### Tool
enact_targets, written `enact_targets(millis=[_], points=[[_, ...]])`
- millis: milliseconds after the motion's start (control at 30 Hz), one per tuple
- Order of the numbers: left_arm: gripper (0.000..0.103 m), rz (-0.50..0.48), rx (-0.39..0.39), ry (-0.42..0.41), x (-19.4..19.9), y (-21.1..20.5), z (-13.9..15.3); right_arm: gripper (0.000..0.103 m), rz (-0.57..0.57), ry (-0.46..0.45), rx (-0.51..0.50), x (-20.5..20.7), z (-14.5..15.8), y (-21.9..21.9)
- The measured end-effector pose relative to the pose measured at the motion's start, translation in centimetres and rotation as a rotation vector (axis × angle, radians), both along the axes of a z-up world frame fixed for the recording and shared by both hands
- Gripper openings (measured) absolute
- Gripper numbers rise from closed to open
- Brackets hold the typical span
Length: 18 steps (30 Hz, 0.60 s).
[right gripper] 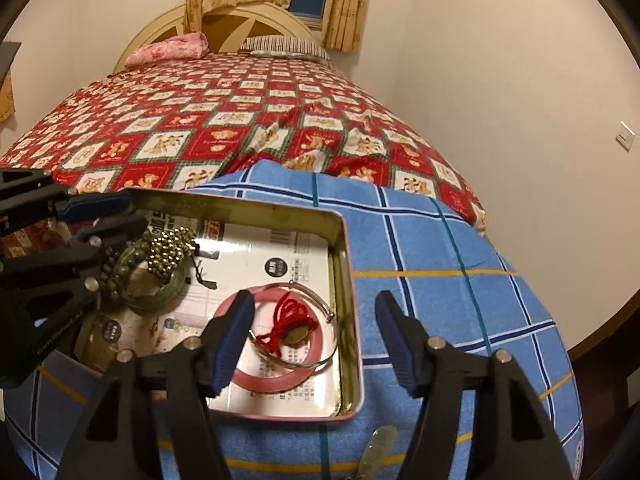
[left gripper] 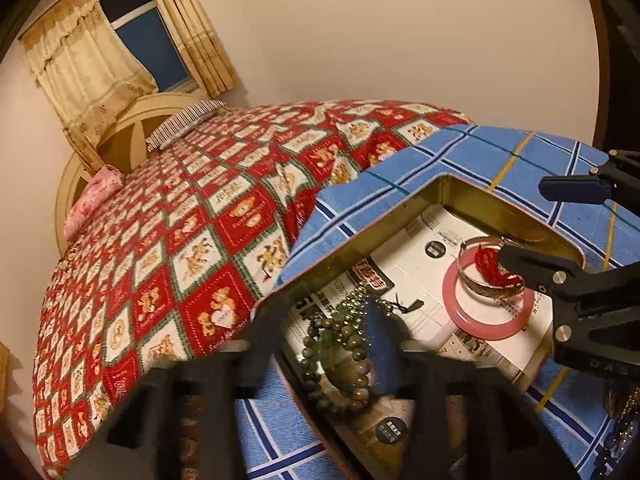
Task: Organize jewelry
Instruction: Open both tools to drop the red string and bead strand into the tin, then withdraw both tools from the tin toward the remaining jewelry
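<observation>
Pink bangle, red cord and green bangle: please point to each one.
Pink bangle [right gripper: 276, 380]: right wrist view, its near rim.
Red cord [right gripper: 286, 316]: right wrist view, its tangled loops.
Green bangle [right gripper: 170, 296]: right wrist view, its lower right rim.

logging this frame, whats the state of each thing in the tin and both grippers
tin: open, no lid, paper-lined
pink bangle: flat in tin
silver bangle: lying on pink bangle
red cord: bunched inside silver bangle
bead pile: heaped at tin's other end
left gripper: over bead pile
right gripper: open, empty
</observation>
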State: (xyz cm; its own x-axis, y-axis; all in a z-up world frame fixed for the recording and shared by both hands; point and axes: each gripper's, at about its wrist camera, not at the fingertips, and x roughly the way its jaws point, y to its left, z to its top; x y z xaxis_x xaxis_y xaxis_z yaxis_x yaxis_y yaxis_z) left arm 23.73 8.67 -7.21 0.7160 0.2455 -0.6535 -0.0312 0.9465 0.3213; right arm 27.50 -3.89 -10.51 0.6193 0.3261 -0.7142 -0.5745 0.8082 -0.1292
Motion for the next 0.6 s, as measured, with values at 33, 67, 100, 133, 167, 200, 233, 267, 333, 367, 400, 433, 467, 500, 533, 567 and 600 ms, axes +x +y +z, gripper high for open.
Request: enact_targets(millis=[33,67,100,133,167,200,233,267,333,367,400,433,467,500,533,567,600], points=[[0.073,0.004,0.006,-0.022,-0.3,0.0,0.3,0.065,-0.001,0.001,0.001,-0.1,0.1,0.0],[0.073,0.002,0.004,-0.032,-0.4,0.0,0.5,0.065,-0.003,-0.001,0.002,-0.1,0.2,-0.1],[0.073,-0.001,0.0,-0.034,-0.5,0.0,0.6,0.065,-0.004,-0.003,0.0,-0.1,0.2,-0.1],[0.073,0.001,-0.001,-0.032,-0.5,0.0,0.7,0.065,-0.004,-0.003,-0.002,-0.1,0.2,-0.1],[0.073,0.005,0.001,-0.033,-0.5,0.0,0.7,0.065,-0.005,-0.002,-0.003,-0.2,0.2,-0.1],[0.073,0.007,0.002,-0.034,-0.5,0.1,0.8,0.065,-0.005,-0.002,-0.004,-0.2,0.1,-0.1],[0.073,0.01,0.001,-0.033,-0.6,0.2,0.8,0.065,-0.005,-0.001,-0.005,-0.3,0.1,0.0],[0.073,0.013,0.001,-0.032,-0.6,0.3,0.8,0.065,-0.004,0.0,-0.006,-0.3,0.0,0.0],[0.073,0.023,-0.001,-0.03,-0.7,0.5,0.7,0.065,-0.001,0.0,-0.009,-0.6,-0.1,-0.1],[0.073,0.025,-0.004,-0.03,-0.8,0.6,0.7,0.065,-0.001,0.001,-0.011,-0.7,-0.1,-0.1],[0.073,0.027,-0.007,-0.031,-1.0,0.7,0.7,0.065,-0.001,0.002,-0.012,-0.8,-0.1,-0.2],[0.073,0.031,-0.008,-0.032,-1.1,0.6,0.7,0.065,-0.001,0.003,-0.011,-0.8,-0.1,-0.2],[0.073,0.035,-0.01,-0.032,-1.3,0.6,0.7,0.065,-0.001,0.003,-0.01,-0.9,-0.1,-0.3],[0.073,0.038,-0.015,-0.031,-1.5,0.7,0.7,0.065,-0.003,0.003,-0.008,-1.0,-0.1,-0.4],[0.073,0.041,-0.02,-0.032,-1.7,0.6,0.8,0.065,-0.005,0.005,-0.007,-1.1,-0.1,-0.5],[0.073,0.042,-0.024,-0.034,-1.9,0.6,0.8,0.065,-0.007,0.008,-0.004,-1.2,-0.1,-0.7],[0.073,0.038,-0.032,-0.035,-2.2,0.5,0.9,0.065,-0.01,0.011,0.0,-1.3,-0.1,-0.8]])
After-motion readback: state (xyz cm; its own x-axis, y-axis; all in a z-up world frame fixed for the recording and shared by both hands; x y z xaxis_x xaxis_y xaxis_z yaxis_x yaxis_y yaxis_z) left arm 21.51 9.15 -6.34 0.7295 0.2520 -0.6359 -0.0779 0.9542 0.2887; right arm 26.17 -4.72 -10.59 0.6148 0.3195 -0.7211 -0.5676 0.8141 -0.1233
